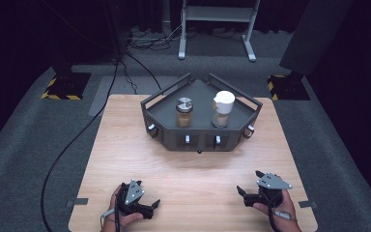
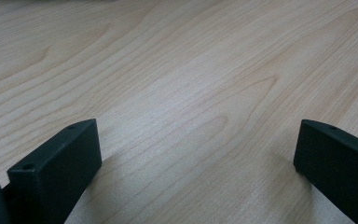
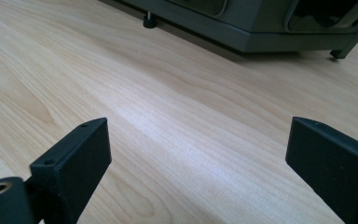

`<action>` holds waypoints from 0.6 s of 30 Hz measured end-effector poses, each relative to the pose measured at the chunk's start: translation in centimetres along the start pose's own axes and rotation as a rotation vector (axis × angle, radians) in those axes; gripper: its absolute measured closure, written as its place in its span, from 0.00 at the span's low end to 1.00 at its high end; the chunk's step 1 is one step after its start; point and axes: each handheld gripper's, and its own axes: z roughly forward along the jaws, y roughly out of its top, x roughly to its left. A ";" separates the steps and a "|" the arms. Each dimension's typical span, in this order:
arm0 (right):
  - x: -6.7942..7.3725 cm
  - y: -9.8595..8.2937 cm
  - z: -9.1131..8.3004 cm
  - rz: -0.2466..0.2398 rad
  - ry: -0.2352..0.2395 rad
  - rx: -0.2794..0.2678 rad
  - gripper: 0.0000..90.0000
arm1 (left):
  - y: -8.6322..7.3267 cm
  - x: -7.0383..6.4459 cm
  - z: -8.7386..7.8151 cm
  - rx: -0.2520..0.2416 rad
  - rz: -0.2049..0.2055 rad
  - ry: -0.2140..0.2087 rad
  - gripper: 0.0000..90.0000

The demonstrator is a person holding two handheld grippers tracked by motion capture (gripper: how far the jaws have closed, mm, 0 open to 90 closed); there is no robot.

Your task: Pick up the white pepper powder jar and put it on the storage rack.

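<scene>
- The bench [image 1: 125, 145] is one pale wooden top; both hand-held grippers rest at its near edge, and the work lies ahead of them toward the far side.
- One dark grey rack [image 1: 160, 128], angular with a railed top deck, stands at the far middle of the bench, its long axis running left to right across the person's view. In the right gripper view its base [image 3: 242, 37] shows straight ahead.
- Two jars stand upright on the deck, apart from each other: the jar with the grey lid [image 1: 184, 112] on the left, the jar with the white cap [image 1: 222, 109] on the right.
- The left hand-held gripper [image 1: 155, 205] is nearer the grey-lidded jar; its jaws stand wide and empty.
- The right hand-held gripper [image 1: 249, 181] is nearer the white-capped jar, likewise wide apart, holding nothing.
</scene>
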 end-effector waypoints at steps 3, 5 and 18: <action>0.1 -0.4 0.1 0.008 0.004 0.006 0.08 | 0.0 0.0 0.0 0.000 0.000 0.000 0.01; 0.1 -0.6 0.2 0.007 0.007 0.013 0.08 | 0.0 0.0 0.0 0.000 0.000 0.000 0.01; 0.5 -1.7 0.5 0.016 0.009 0.052 0.08 | 0.0 0.0 0.0 -0.001 -0.001 0.000 0.01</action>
